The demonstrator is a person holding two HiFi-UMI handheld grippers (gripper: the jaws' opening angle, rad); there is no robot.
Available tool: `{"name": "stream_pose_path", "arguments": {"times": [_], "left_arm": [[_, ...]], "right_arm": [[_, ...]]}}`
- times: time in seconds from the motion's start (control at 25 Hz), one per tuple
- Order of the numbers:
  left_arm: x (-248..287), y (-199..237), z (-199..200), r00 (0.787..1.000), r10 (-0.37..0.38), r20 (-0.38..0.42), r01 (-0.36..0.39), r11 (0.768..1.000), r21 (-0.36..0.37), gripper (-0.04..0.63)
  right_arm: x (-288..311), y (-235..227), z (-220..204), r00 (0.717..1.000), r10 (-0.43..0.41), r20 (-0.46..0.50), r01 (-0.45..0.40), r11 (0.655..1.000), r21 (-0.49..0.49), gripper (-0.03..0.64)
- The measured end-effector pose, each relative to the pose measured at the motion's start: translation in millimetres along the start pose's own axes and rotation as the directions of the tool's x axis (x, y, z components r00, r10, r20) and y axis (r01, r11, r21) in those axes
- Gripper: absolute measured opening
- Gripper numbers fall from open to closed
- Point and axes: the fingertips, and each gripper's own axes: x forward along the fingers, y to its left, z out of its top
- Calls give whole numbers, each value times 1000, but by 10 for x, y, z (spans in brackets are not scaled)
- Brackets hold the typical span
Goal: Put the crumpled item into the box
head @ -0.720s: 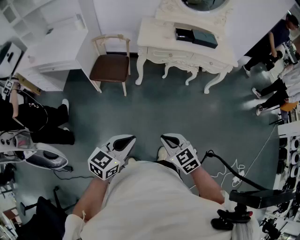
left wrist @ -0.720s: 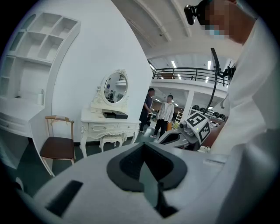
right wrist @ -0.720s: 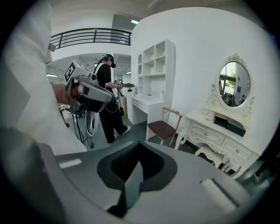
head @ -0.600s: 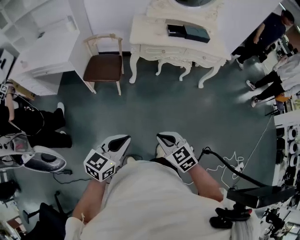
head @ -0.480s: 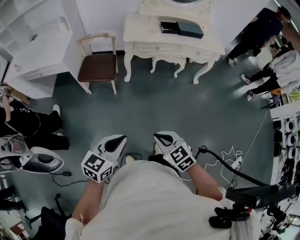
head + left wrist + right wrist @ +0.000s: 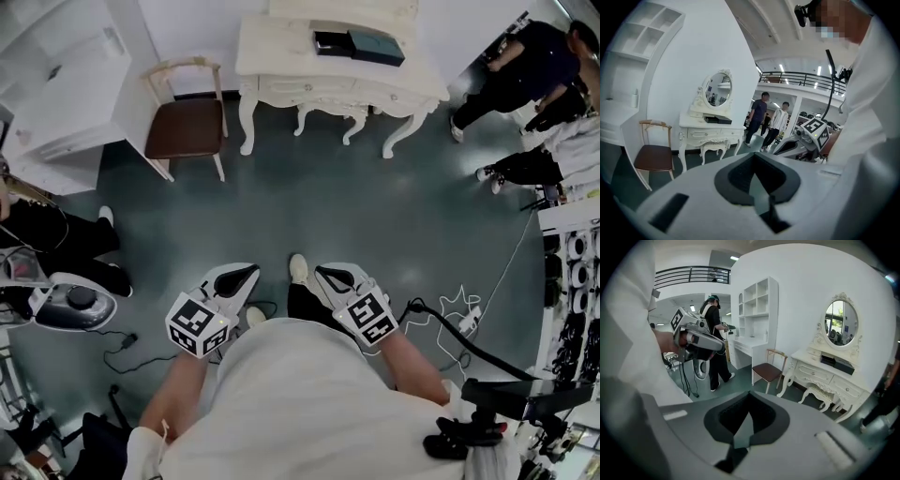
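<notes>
Head view: task not started tbh | left gripper (image 6: 246, 273), right gripper (image 6: 325, 275): fingers together, empty | crumpled item nowhere visible | boxes (image 6: 375, 45) on far tabletop (image 6: 272, 42)

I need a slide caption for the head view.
Shut and empty, the left gripper and right gripper point toward a white dressing table and chair.

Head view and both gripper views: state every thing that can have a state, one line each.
Left hand-held gripper: shut, empty.
Right hand-held gripper: shut, empty.
Chair: upright, nothing on it.
Table: upright.
Drawers: shut.
Boxes: flat on the table, side by side, apparently closed.
Stool: tucked under the table.
</notes>
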Motion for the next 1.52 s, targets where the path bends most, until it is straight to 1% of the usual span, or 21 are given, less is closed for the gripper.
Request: {"name": "stream_pose_path", "arguments": {"times": [0.12, 0.24, 0.32, 0.4, 0.48, 0.64, 0.8, 0.96, 1.16, 1.28, 1.52], "left_arm": [[262, 126, 216, 1000, 21, 0, -21, 1000, -3, 1], [586, 257, 510, 999, 49, -2, -49, 999, 9, 0], [843, 358, 700, 997, 76, -5, -76, 997, 12, 2], [1062, 443, 871, 994, 113, -4, -113, 994, 7, 0], [1267, 543, 1031, 990, 143, 5, -143, 990, 4, 2], [1625, 791, 1279, 986, 166, 17, -166, 986, 5, 2], [1817, 858, 1349, 986, 166, 5, -166, 986, 2, 2], [1974, 1099, 1455, 988, 156, 12, -156, 988, -5, 2], [2191, 1565, 1600, 992, 128, 20, -128, 992, -2, 2], [2310, 1880, 1736, 994, 103, 21, -104, 994, 18, 1], [2412, 2608, 2199, 999, 38, 22, -39, 998, 42, 0]], "right_arm": [[75, -398, 123, 999, 10, 32, -10, 1000, 5, 2], [131, -909, 274, 998, 18, 65, -17, 1000, -15, 5], [144, -1260, 331, 996, 34, 81, -33, 999, -17, 40], [148, -1557, 350, 994, 60, 88, -59, 998, -19, 60], [162, -1854, 352, 993, 76, 92, -74, 997, -29, 61], [301, -2419, 360, 994, 68, 89, -65, 997, -41, 61], [388, -2673, 367, 993, 65, 98, -63, 998, -28, 61], [624, -2900, 501, 993, 61, 98, -58, 998, -34, 63], [1000, -3247, 757, 994, 48, 99, -42, 997, -59, 67], [1265, -3493, 916, 995, 23, 94, -17, 997, -69, 67], [1871, -4049, 1519, 997, -35, 72, 44, 991, -126, 77]]}}
